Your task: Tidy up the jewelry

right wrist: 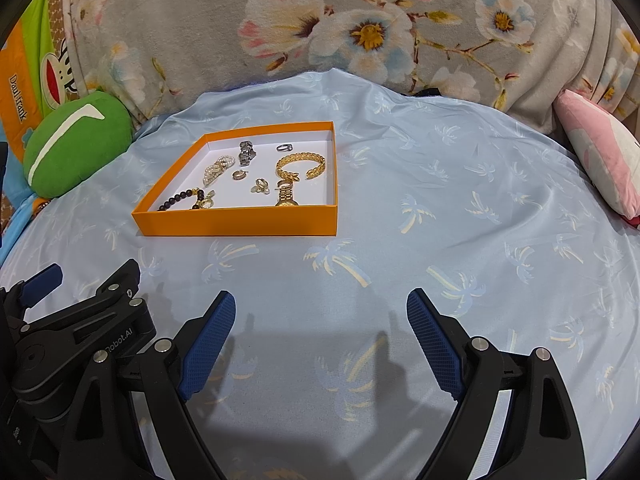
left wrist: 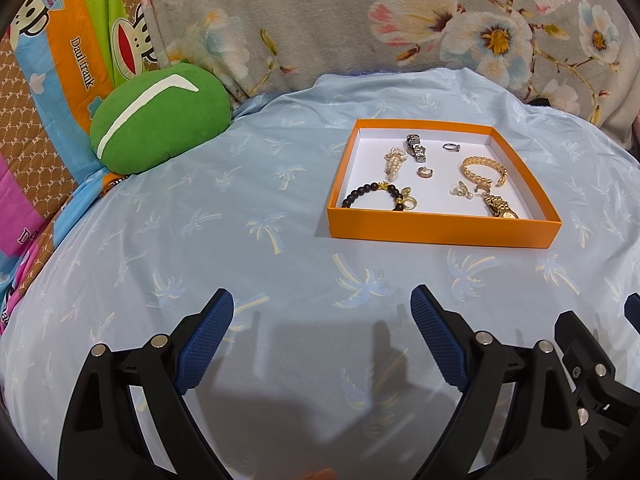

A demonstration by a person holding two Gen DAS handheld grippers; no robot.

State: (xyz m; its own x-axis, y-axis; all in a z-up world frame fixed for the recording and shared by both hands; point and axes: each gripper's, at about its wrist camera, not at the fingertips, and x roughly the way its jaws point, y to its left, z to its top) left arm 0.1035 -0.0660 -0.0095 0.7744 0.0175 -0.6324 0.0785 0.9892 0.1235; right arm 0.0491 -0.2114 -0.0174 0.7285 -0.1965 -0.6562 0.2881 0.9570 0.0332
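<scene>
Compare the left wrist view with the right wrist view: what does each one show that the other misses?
Only the left wrist view shows the brown patterned fabric at far left. Only the right wrist view shows the pink pillow at the right edge. Both show the orange tray of jewelry on the blue palm-print sheet, the green cushion, the floral blanket, and an open, empty tool: left tool, right tool.

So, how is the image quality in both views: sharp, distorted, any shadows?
Left wrist view: sharp, fisheye bends the orange box; dark corners; gripper shadows on the blue sheet. Right wrist view: the same bending, shadows beneath the right gripper, no strong glare.
</scene>
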